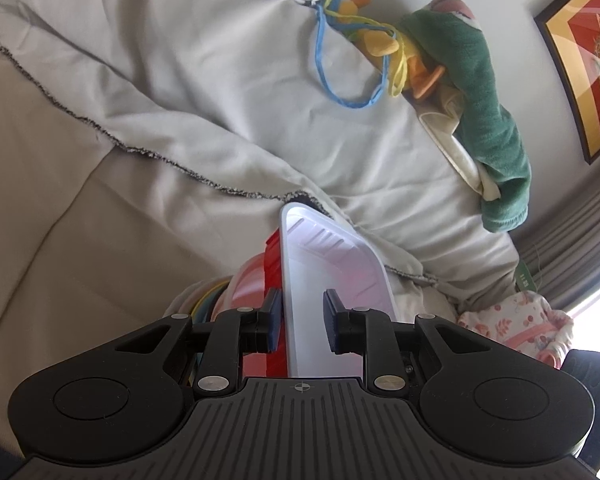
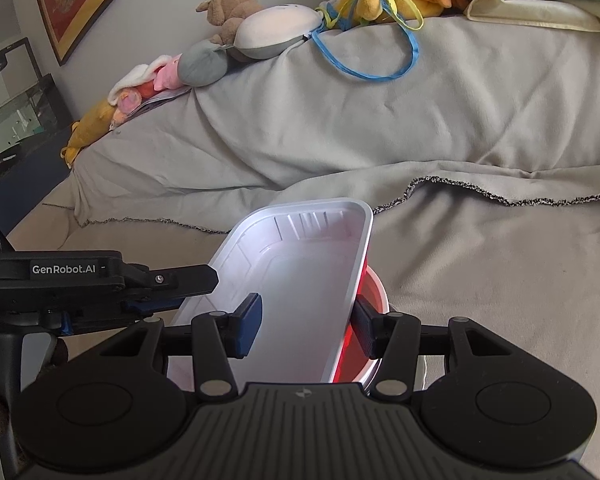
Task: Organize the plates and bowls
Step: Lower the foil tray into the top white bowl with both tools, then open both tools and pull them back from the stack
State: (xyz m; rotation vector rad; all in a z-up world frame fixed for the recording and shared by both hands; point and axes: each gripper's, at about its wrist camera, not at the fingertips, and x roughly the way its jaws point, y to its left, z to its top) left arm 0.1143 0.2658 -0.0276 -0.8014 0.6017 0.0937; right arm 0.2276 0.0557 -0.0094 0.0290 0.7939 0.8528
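A rectangular tray [image 1: 332, 256], white inside and red outside, rests tilted on a stack of bowls on the sofa. My left gripper [image 1: 302, 320] is shut on its left wall, one pad on the red outside and one inside. From the right wrist view, the left gripper [image 2: 200, 290] clamps the tray [image 2: 300, 264] at its left rim. My right gripper [image 2: 306, 330] straddles the right wall: the outer pad lies against the red side, while the inner pad stands well clear of the wall. A red bowl [image 2: 376, 292] sits under the tray. A pink bowl [image 1: 248, 280] and coloured plate rims [image 1: 204, 300] lie below it.
A grey blanket [image 2: 420, 140] covers the sofa beyond the stack. Plush toys [image 2: 268, 28] and a blue strap [image 2: 380, 76] line the sofa back, beside a green towel [image 1: 488, 120]. A framed picture [image 2: 72, 0] hangs on the wall. A patterned pink cloth [image 1: 516, 328] lies at the right.
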